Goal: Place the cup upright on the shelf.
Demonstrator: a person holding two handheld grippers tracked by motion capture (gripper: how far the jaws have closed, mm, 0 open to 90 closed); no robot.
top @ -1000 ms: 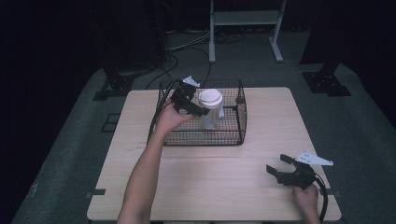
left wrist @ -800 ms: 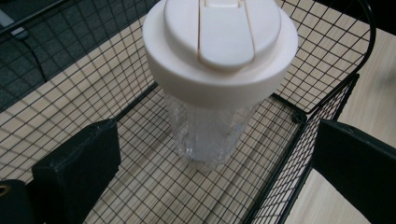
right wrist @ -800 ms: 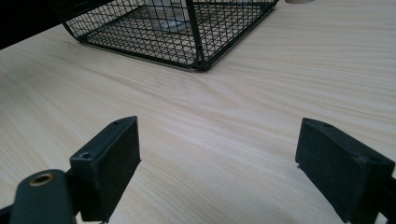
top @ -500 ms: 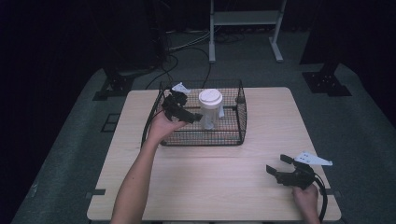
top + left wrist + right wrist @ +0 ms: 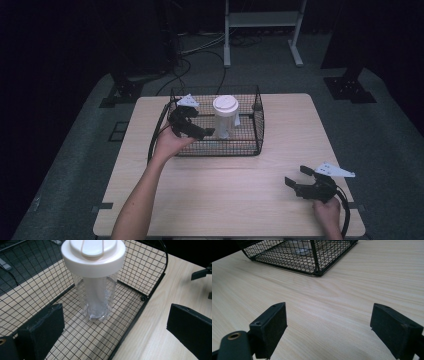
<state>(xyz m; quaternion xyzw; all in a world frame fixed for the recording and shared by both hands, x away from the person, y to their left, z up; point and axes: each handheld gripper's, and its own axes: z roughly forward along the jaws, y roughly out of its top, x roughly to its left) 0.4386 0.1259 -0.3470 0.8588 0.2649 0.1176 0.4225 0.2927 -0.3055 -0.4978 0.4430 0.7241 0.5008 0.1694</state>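
The clear bottle (image 5: 224,117) with its broad white lid (image 5: 93,255) stands upright on the floor of the black wire basket (image 5: 250,145), roughly in the basket's middle and clear of all its walls. Nothing grips it. As I read it, the placing is done: the bottle rests on its own base inside the basket, and what is left is only for the hand to draw clear.

The left gripper (image 5: 196,131) hangs at the basket's left end, just beside the bottle, its tips near the bottle's lower part but not touching. In the left gripper view the jaws stand wide apart, one pad (image 5: 42,332) over the mesh floor inside the basket, the other pad (image 5: 192,332) out past the basket's near rim over the desk (image 5: 155,322), and the bottle stands ahead in the gap between them, free of both.

The right gripper (image 5: 299,178) sits well apart from the basket, low over the desk's near right corner, held in the person's right hand (image 5: 327,211). Its jaws are also spread wide with nothing between them; in the right gripper view only bare wood lies in the gap, with the basket's corner (image 5: 315,270) farther ahead.
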